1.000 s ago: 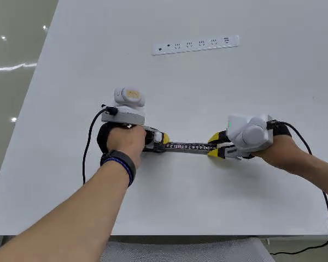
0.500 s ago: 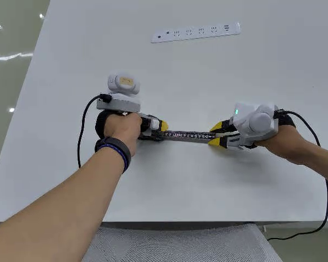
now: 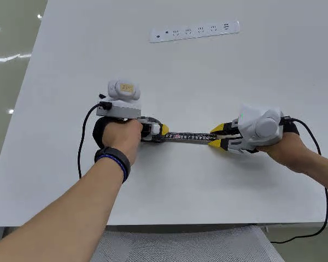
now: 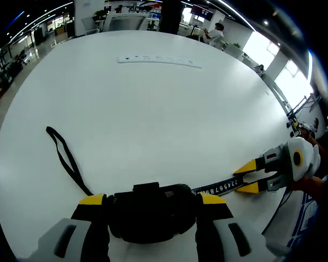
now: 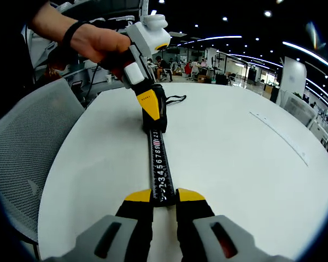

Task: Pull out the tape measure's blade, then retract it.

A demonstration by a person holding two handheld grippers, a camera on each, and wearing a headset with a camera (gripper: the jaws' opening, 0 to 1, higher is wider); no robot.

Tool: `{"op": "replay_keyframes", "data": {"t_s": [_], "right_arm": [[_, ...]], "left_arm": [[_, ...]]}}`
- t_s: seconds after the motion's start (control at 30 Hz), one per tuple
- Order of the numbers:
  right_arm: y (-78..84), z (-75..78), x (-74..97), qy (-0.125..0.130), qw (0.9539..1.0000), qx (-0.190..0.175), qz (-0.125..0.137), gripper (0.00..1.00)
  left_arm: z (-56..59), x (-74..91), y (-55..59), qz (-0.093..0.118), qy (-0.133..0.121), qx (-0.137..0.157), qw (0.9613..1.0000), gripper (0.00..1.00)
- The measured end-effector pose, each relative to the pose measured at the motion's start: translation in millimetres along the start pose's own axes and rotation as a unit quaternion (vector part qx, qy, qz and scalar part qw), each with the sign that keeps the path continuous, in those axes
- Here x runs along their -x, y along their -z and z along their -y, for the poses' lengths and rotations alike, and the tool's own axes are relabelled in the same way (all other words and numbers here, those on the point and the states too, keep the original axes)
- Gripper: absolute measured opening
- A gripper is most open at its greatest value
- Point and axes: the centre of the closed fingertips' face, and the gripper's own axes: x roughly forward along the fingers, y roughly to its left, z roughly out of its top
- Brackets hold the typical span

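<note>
A black tape measure (image 4: 153, 210) rests on the white table (image 3: 208, 71), and my left gripper (image 4: 152, 201) is shut on its case, also seen as the tape measure (image 3: 154, 131) in the head view. Its blade (image 3: 188, 136) runs out to the right with printed numbers. My right gripper (image 3: 214, 137) is shut on the blade's end; the blade (image 5: 160, 164) leads from my right gripper (image 5: 164, 196) up to the case (image 5: 153, 106). The black wrist strap (image 4: 65, 158) lies loose on the table beyond the case.
A white power strip (image 3: 194, 31) lies at the far side of the table. The table's left edge (image 3: 22, 103) drops to a shiny floor. A mesh chair (image 3: 180, 245) sits under the near edge. Cables trail from both grippers.
My right gripper has drawn a little further right with the blade end, so more blade shows. The left gripper keeps the case in place. The head camera has shifted slightly.
</note>
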Motion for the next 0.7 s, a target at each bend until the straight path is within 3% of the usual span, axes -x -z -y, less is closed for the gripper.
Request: {"op": "replay_keyframes", "data": {"t_s": [0.3, 0.43, 0.5, 0.53, 0.57, 0.63, 0.7], "right_arm": [[-1.4, 2.1, -1.1, -0.015, 0.9999, 0.001, -0.001, 0.13], [-1.2, 2.7, -3.8, -0.02, 0.9998, 0.0, 0.002, 0.13], [0.0, 3.1, -3.3, -0.018, 0.9998, 0.0, 0.002, 0.14], [0.9, 4.0, -2.7, -0.015, 0.9999, 0.001, 0.001, 0.14], [1.2, 4.3, -2.4, -0.014, 0.9999, 0.0, 0.001, 0.15], [4.6, 2.3, 0.6, -0.011, 0.9999, 0.009, -0.006, 0.16], [6.8, 1.4, 3.2, -0.013, 0.9999, -0.004, -0.001, 0.19]], "left_arm": [[1.7, 0.2, 0.4, -0.01, 0.016, 0.0, 0.9998, 0.6], [2.8, 1.0, -1.6, -0.008, 0.009, -0.003, 0.9999, 0.6], [-0.3, 0.5, -0.2, -0.003, 0.014, 0.013, 0.9998, 0.61], [0.0, 0.6, 1.2, 0.001, 0.02, 0.04, 0.999, 0.61], [-1.1, 0.8, -0.9, 0.003, 0.017, 0.018, 0.9997, 0.62], [-0.2, 0.5, -0.6, 0.004, 0.016, 0.016, 0.9997, 0.62], [-0.6, 0.6, -0.8, 0.005, 0.02, 0.015, 0.9997, 0.63]]}}
